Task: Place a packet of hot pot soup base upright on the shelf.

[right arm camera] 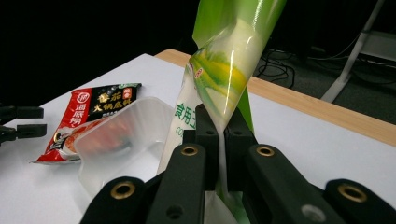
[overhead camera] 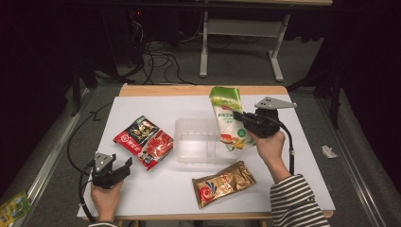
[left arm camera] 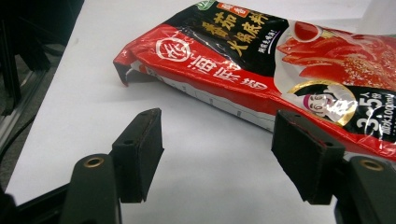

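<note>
My right gripper (overhead camera: 238, 116) is shut on a green and white pouch (overhead camera: 229, 118) and holds it up, tilted, over the right edge of the clear plastic tray (overhead camera: 194, 140). In the right gripper view the jaws of that gripper (right arm camera: 221, 133) pinch the pouch (right arm camera: 224, 70) at its middle, with the tray (right arm camera: 126, 135) to the left. My left gripper (overhead camera: 124, 165) rests open near the table's front left corner, just short of a red and black sauce packet (overhead camera: 144, 141). The left gripper view shows its jaws (left arm camera: 219, 154) wide apart with the packet (left arm camera: 261, 60) lying beyond them.
A gold foil packet (overhead camera: 223, 183) lies in front of the tray. The white table top (overhead camera: 142, 194) ends in a wooden edge at the back. Cables and a desk frame (overhead camera: 236, 42) stand on the floor behind. A small green packet (overhead camera: 13, 206) lies on the floor at the left.
</note>
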A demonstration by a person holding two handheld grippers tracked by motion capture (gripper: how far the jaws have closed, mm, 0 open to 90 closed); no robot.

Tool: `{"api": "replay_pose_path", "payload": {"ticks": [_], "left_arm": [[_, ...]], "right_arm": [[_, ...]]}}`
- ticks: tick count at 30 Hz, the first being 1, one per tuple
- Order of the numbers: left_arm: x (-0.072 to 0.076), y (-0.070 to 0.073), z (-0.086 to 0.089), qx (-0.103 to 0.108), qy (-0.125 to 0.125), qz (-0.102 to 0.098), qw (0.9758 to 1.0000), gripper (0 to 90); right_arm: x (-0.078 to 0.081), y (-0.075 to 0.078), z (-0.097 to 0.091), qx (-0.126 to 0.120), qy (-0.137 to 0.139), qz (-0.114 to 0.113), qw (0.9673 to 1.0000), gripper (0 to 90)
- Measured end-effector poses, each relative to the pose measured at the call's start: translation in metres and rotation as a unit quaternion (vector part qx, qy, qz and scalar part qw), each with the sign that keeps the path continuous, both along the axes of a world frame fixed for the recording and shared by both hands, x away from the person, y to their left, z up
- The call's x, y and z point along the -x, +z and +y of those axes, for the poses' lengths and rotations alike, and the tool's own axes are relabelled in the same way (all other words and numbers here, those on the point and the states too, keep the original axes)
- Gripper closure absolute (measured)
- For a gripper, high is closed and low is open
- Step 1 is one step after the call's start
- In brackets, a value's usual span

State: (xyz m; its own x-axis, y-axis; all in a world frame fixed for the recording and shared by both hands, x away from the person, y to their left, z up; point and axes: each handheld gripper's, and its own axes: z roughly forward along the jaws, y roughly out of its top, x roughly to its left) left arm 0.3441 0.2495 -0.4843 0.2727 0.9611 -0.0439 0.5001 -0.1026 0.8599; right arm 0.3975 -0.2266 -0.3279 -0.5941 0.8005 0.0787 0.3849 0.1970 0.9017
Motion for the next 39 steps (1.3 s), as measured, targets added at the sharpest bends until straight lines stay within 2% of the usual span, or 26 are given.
{"api": "replay_pose_path", "payload": {"ticks": [4, 7, 14, 18, 20, 27, 31, 36, 39], "left_arm": [[0.001, 0.0, 0.0, -0.001, -0.001, -0.003, 1.0, 34.2], [0.001, 0.0, 0.001, 0.002, 0.0, -0.004, 1.0, 34.1], [0.001, 0.0, 0.001, 0.002, -0.001, 0.0, 1.0, 34.1], [0.0, 0.0, 0.001, 0.003, 0.0, 0.001, 1.0, 34.0], [0.0, 0.0, 0.001, 0.002, -0.001, 0.001, 1.0, 34.0], [0.0, 0.0, 0.001, 0.005, 0.0, 0.001, 1.0, 34.0], [-0.001, 0.0, 0.0, -0.004, -0.003, 0.006, 1.0, 34.0], [0.0, 0.0, 0.001, 0.002, 0.0, 0.003, 1.0, 34.0], [0.0, 0.0, 0.0, -0.001, -0.001, 0.004, 1.0, 34.0]], "right_arm": [[-0.005, -0.004, 0.007, 0.007, -0.009, -0.002, 0.9999, 88.4], [-0.011, -0.009, 0.012, 0.016, -0.018, 0.008, 0.9997, 88.4], [-0.019, -0.019, 0.012, 0.018, -0.033, 0.017, 0.9992, 88.2], [-0.023, -0.025, 0.016, 0.028, -0.042, 0.017, 0.9986, 88.2], [-0.023, -0.026, 0.018, 0.036, -0.044, 0.015, 0.9983, 88.1], [-0.026, -0.028, 0.019, 0.037, -0.054, 0.017, 0.9977, 87.9], [-0.026, -0.028, 0.019, 0.037, -0.054, 0.016, 0.9977, 87.5], [-0.026, -0.03, 0.02, 0.046, -0.054, 0.019, 0.9973, 86.7], [-0.026, -0.033, 0.022, 0.05, -0.051, 0.019, 0.9972, 85.6]]}}
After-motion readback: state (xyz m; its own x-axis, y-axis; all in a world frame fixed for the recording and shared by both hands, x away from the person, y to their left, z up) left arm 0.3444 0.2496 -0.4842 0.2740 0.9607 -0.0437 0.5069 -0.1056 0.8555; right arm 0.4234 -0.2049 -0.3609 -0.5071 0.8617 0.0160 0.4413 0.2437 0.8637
